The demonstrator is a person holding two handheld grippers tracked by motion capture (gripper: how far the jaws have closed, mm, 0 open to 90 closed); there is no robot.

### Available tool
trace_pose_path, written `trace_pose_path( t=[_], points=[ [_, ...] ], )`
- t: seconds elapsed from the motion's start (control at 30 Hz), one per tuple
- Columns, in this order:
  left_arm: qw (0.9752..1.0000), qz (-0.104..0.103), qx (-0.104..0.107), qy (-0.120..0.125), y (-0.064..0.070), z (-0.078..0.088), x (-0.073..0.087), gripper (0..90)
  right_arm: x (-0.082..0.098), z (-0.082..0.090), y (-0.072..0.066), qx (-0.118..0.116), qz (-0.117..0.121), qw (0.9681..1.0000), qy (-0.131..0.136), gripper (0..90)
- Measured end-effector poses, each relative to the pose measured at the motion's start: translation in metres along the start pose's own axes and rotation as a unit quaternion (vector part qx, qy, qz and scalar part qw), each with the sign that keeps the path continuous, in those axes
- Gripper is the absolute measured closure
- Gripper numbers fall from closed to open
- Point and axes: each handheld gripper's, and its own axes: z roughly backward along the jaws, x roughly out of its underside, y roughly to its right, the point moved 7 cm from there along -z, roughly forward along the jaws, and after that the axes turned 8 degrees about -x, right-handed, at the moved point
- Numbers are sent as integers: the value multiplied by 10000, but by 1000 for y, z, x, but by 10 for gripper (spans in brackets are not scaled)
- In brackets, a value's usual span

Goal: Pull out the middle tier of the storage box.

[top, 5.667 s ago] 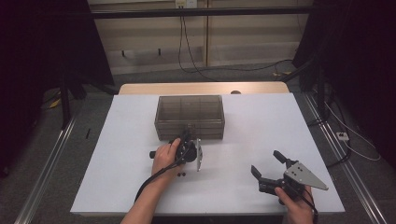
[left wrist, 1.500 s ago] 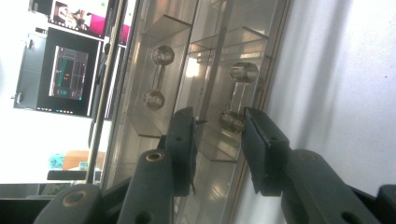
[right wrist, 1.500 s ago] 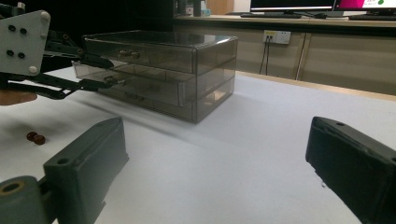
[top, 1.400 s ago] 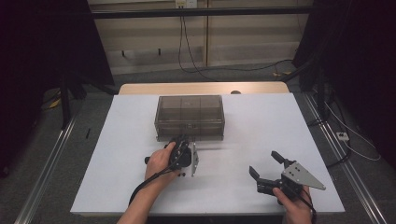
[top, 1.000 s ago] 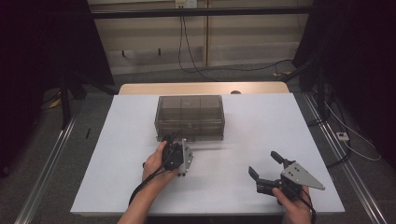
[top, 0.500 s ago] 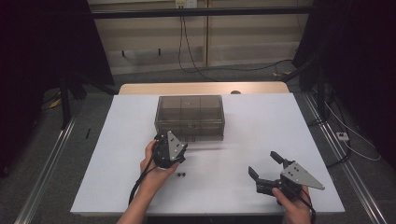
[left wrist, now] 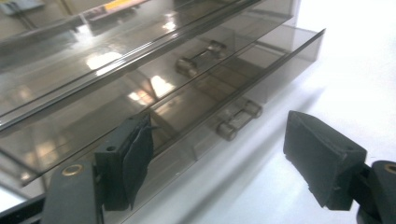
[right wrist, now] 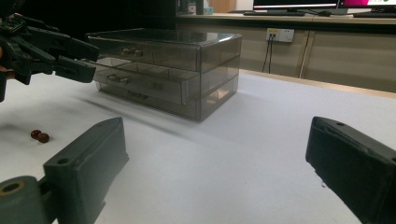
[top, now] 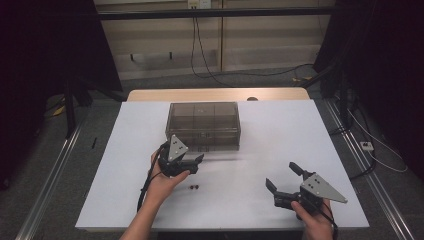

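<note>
A smoked clear drawer box (top: pixel 202 124) stands mid-table. One of its drawers (left wrist: pixel 243 79) sticks out a little, with a small bar handle (left wrist: pixel 239 120) on a front below it. My left gripper (top: pixel 196 164) is held level just in front of the box, jaws toward it. Its jaws have just been opening and stand open (left wrist: pixel 219 135) with nothing between them. Two small dark beads (top: pixel 193 187) lie on the white table just near of that hand. My right gripper (top: pixel 282 176) rests open and empty at the front right, facing the box (right wrist: pixel 173 65).
The white table top (top: pixel 280 135) ends in a wooden strip (top: pixel 215 94) at the back. Floor rails run along both sides and cables lie on the floor behind. The left gripper (right wrist: pixel 51 51) and the beads (right wrist: pixel 39 136) sit at the left in the right gripper view.
The left gripper has shifted left and turned from pointing down at the table to level, facing the box. Two beads now lie uncovered where it was. The right gripper stayed put.
</note>
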Motion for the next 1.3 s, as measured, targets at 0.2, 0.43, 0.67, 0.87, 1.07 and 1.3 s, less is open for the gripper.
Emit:
trace_pose_path(
  t=[0.2,0.43,0.67,0.87,1.07,1.3],
  points=[
    [9994,-88,346,-37,-1,-3,-8,245,0,0,0,3,-13,10000,16,44],
    [9971,-381,615,-243,1,-11,-17,275,0,0,1,4,-5,10000,8,44],
    [9953,-487,775,-312,4,-19,-20,309,0,1,2,21,-12,10000,11,44],
    [9933,-633,921,-306,6,-20,-20,368,0,0,2,4,-14,10000,5,44],
    [9904,-877,898,-584,10,-27,-11,368,0,1,2,20,-13,10000,1,44],
    [9891,-1016,841,-659,10,-33,-7,375,1,1,3,10,-17,10000,-18,44]
  ],
)
